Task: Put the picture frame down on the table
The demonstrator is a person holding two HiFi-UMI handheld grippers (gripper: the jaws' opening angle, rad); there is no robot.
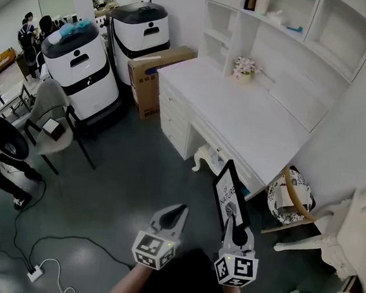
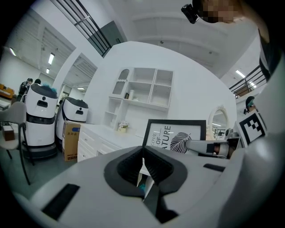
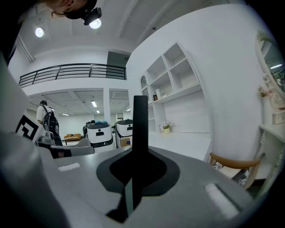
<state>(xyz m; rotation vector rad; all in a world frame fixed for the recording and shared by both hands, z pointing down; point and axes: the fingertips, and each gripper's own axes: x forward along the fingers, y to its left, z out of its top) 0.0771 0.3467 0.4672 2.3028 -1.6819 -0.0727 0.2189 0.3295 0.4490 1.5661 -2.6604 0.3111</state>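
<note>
Between the jaws of the right gripper (image 1: pixel 234 231): one picture frame (image 1: pixel 230 192), black-bordered, with a white print of lettering and a leaf. The jaws were closed hard on its lower edge, with almost no gap between them, and nothing else was in the grip.

Attitude of item: the frame stood upright, its long axis rising straight from the jaws. It showed edge-on in the right gripper view as a single dark bar (image 3: pixel 140 124). Its printed face (image 2: pixel 176 136) was turned toward the left gripper.

Beside the right gripper, on its left and level with it: the left gripper (image 1: pixel 177 212). Its jaws were drawn together at the tips and held nothing. It stood apart from the frame and did not touch it.

Ahead of the right gripper, beyond the frame: the table (image 1: pixel 251 117), a white desk with drawers and a bare top. Its long side ran away from the gripper toward the shelves on the wall. A small pot of flowers (image 1: pixel 245 67) stood at the far end, well apart from the frame.

Position of item relative to goal: the frame was not yet on the table. It appeared to be short of the near edge, over the dark floor.

Governing relation: the table lay forward of the holding gripper, and the right hand was the nearer of the two.

Assessment: the coming move would likely call for carrying the frame forward over the near edge. The lower edge would then be brought onto the bare top on the near side of the flowers.
</note>
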